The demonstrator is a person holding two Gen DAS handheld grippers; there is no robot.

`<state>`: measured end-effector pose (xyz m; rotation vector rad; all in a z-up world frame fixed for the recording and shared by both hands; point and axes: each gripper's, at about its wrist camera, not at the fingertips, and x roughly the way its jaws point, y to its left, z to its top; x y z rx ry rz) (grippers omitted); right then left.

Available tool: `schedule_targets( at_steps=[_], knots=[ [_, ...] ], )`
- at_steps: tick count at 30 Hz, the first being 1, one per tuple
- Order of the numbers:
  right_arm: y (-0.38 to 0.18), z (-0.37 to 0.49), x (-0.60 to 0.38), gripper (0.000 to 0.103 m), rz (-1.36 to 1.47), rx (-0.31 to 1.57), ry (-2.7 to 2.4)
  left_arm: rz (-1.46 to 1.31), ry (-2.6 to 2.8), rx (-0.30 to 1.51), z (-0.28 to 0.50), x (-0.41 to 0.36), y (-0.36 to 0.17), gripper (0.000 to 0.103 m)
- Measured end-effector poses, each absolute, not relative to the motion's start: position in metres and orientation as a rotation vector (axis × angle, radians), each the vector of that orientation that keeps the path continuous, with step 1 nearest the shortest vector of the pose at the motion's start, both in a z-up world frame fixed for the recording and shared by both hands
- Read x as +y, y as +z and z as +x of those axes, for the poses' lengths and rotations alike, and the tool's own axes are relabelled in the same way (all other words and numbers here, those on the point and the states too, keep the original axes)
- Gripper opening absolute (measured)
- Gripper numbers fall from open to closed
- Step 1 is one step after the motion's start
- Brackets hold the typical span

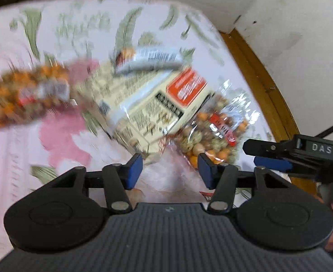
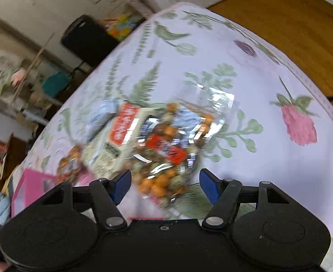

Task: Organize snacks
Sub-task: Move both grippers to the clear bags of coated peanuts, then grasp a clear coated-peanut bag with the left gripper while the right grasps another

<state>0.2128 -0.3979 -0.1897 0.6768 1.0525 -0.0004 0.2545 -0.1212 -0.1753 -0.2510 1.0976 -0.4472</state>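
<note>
Several snack packs lie on the floral tablecloth [image 1: 87, 34]. A clear bag of mixed nuts [image 1: 214, 133] lies nearest, also in the right wrist view [image 2: 166, 145]. A cream pack with a red label [image 1: 152, 104] lies beside it, seen again in the right wrist view [image 2: 118, 136]. Another nut bag [image 1: 28, 95] lies at the left, blurred. A grey-white pack [image 1: 148, 61] lies behind. My left gripper [image 1: 169, 170] is open and empty just short of the packs. My right gripper [image 2: 165, 184] is open, with the nut bag's end between its fingers. It also shows in the left wrist view [image 1: 263, 154].
A pink box [image 2: 32, 188] lies at the table's left edge in the right wrist view. Wooden floor [image 2: 291, 22] lies beyond the table's far corner. A white wall [image 1: 291, 34] and a cluttered room with a black case [image 2: 87, 38] surround the table.
</note>
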Motion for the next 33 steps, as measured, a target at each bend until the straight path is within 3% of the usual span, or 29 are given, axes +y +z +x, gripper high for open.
schedule_targets(
  at_steps=[2,6,7,8,9,12,22,24,25,26,33],
  knots=[
    [-0.204,0.215,-0.404,0.064,0.73,1.06,-0.008,-0.293,-0.435,1.124,0.256,-0.126,-0.192,0.043],
    [-0.222,0.219,-0.408,0.057,0.788,1.069,0.011,-0.436,-0.405,1.12,0.253,-0.126,-0.212,0.041],
    [-0.224,0.219,-0.408,0.057,0.789,1.064,0.01,-0.445,-0.412,1.108,0.251,-0.127,-0.212,0.032],
    [-0.225,0.22,-0.406,0.057,0.781,1.059,0.012,-0.449,-0.432,1.106,0.251,-0.129,-0.212,0.018],
    [-0.225,0.22,-0.404,0.056,0.771,1.056,0.016,-0.449,-0.448,1.114,0.25,-0.131,-0.212,0.011],
    [-0.223,0.223,-0.399,0.044,0.772,1.062,0.064,-0.441,-0.484,1.135,0.247,-0.137,-0.208,0.003],
    [-0.212,0.223,-0.392,0.047,0.684,1.2,0.09,-0.389,-0.548,1.269,0.214,-0.14,-0.195,0.008],
    [-0.211,0.223,-0.389,0.051,0.68,1.209,0.094,-0.332,-0.56,1.293,0.214,-0.144,-0.189,0.023],
    [-0.213,0.221,-0.39,0.056,0.688,1.203,0.102,-0.267,-0.564,1.289,0.212,-0.146,-0.184,0.042],
    [-0.212,0.221,-0.388,0.058,0.689,1.198,0.116,-0.201,-0.56,1.271,0.21,-0.148,-0.179,0.049],
    [-0.215,0.223,-0.39,0.063,0.713,1.195,0.106,-0.106,-0.564,1.121,0.217,-0.144,-0.159,0.05]
  ],
)
